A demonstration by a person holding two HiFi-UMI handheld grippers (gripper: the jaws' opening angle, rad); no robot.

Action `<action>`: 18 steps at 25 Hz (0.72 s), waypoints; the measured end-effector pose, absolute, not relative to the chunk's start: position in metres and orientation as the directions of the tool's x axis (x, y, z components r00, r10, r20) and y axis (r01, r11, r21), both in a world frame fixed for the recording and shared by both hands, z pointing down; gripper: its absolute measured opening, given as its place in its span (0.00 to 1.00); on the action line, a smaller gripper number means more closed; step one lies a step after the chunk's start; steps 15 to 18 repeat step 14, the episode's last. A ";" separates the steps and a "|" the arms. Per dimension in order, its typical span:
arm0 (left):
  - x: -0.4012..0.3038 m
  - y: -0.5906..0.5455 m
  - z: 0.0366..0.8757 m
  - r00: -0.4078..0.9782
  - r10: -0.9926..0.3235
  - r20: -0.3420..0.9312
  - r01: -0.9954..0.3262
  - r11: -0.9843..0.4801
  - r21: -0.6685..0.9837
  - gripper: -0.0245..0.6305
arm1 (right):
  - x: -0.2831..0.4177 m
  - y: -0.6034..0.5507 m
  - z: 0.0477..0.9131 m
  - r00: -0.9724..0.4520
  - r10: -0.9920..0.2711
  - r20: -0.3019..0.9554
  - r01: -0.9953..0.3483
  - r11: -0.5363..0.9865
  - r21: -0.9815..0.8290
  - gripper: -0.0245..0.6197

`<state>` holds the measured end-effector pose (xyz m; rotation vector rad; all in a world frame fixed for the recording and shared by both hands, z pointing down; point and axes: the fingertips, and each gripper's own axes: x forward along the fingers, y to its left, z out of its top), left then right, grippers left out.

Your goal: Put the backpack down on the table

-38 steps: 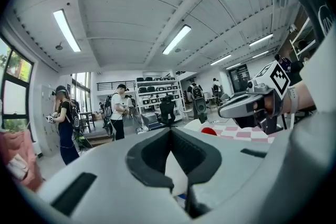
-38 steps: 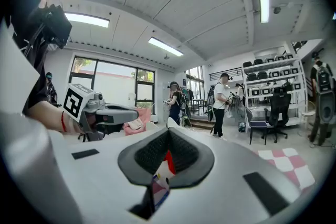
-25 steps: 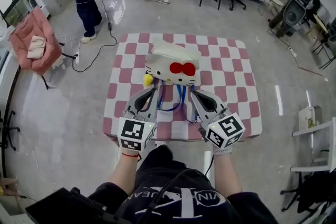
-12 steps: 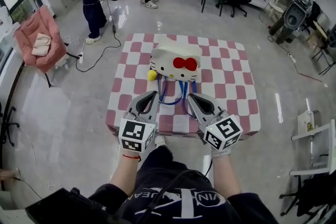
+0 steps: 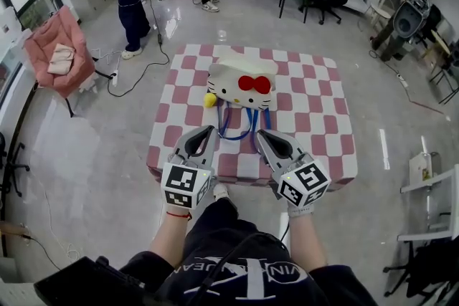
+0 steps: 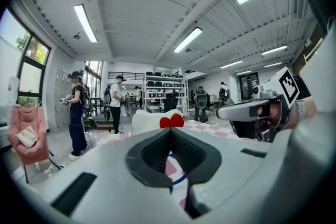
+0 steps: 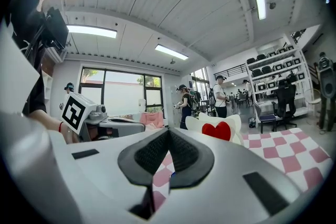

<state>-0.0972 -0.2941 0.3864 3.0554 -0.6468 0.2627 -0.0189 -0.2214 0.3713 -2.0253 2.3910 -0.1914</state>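
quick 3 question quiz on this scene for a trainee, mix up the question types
1. True or false: the backpack rests on the table.
2. The left tool is: A) shut on a strap, B) shut and empty, C) wide open.
3. Fill in: the bow on the backpack is ____.

Key: 1 true; 2 B; 3 red.

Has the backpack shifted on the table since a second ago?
No. The backpack lies over the same checks of the table, near its far edge in the head view.
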 end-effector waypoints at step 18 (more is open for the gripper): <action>-0.080 -0.285 0.372 0.908 -0.379 0.178 -0.370 -0.925 -0.085 0.05 | 0.005 -0.205 0.353 -0.136 -0.990 -0.041 -0.967 0.142 -0.211 0.04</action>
